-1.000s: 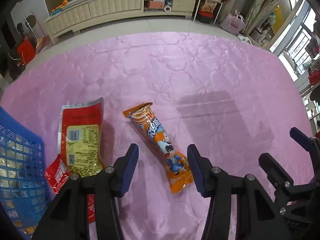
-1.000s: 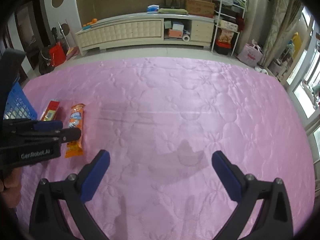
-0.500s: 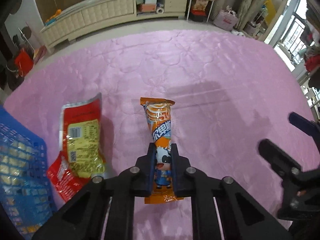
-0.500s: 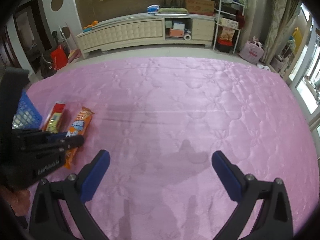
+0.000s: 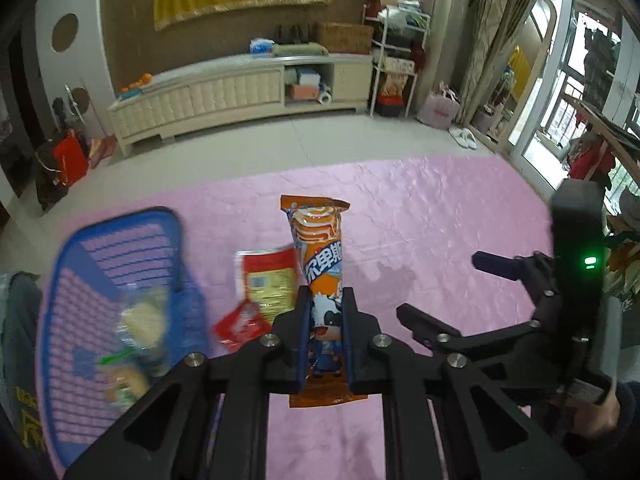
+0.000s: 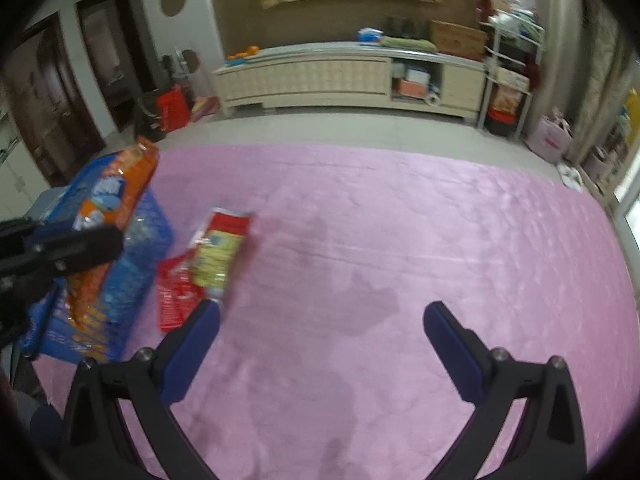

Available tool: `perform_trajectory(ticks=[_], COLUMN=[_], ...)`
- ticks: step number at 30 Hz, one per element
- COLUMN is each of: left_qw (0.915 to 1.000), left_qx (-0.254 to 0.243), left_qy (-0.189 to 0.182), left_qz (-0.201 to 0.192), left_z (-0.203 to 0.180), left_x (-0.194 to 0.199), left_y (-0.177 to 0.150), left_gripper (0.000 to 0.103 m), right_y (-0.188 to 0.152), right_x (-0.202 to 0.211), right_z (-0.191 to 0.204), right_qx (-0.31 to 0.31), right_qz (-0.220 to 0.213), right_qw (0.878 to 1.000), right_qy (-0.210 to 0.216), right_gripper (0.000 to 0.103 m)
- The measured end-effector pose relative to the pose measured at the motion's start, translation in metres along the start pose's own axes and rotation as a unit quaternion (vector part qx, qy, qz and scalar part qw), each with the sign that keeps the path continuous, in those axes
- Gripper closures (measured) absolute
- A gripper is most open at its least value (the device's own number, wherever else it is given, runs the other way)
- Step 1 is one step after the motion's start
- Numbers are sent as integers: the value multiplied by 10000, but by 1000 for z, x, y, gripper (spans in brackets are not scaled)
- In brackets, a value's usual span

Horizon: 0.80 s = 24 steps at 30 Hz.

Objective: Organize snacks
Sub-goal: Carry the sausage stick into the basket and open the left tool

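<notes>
Orange snack packet [image 5: 319, 264] sits clamped in the left claw [image 5: 325, 332], both blue pads pressed against its lower half, so the cartoon cow end is pinched while the top sticks forward and up. The packet is lifted off the pink quilted cover [image 5: 420, 208], with the claw pointing roughly level toward the far cabinet. In the right wrist view the same packet [image 6: 116, 200] hangs in front of the blue basket [image 6: 140, 240], which is blurred.

Left of the claw, the basket [image 5: 120, 248] holds a few wrapped snacks, too blurred to name. Between basket and claw lie a red-and-yellow pouch [image 5: 268, 280] and a small red packet [image 5: 240, 326], touching each other on the cover.

The right claw [image 6: 320, 324] is spread wide with nothing between its pads, angled down over bare pink cover, well apart from the pouches.
</notes>
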<state>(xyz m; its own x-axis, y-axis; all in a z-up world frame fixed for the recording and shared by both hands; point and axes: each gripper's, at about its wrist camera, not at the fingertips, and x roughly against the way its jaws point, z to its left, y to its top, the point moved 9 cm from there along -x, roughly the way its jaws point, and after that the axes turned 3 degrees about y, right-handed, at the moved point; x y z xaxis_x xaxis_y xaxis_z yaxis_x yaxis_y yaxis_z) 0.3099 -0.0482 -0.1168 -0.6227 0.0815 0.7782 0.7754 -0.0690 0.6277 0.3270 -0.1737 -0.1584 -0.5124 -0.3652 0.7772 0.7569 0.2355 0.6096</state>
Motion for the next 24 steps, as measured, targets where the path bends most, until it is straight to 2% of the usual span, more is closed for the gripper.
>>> perform_trajectory(ticks=[6,12,15,18,24], left_qw=[9991,9969,9955,9942,9920], left_qx=[181,454,560,645,820], left_qy=[342,648,763,843,877], left_qz=[-152,-52,43,165,399], left_z=[64,111,132,146,165], left_x=[38,42,39,32,14], left_y=[-10,-26,-37,-47,-66], left_gripper=[91,91,91,91,91], right_y=[0,-7,-11,-17,-24], right_x=[-16,-46,-60,-80,-113], right_z=[55,102,122,134,137], right_qx=[399,824,1148,1385,1490], right_qz=[159,400,500,687,957], right_qw=[9983,9941,9907,9866,9831], right_qy=[384,588,535,527,462], right_gripper=[0,1,7,20,22])
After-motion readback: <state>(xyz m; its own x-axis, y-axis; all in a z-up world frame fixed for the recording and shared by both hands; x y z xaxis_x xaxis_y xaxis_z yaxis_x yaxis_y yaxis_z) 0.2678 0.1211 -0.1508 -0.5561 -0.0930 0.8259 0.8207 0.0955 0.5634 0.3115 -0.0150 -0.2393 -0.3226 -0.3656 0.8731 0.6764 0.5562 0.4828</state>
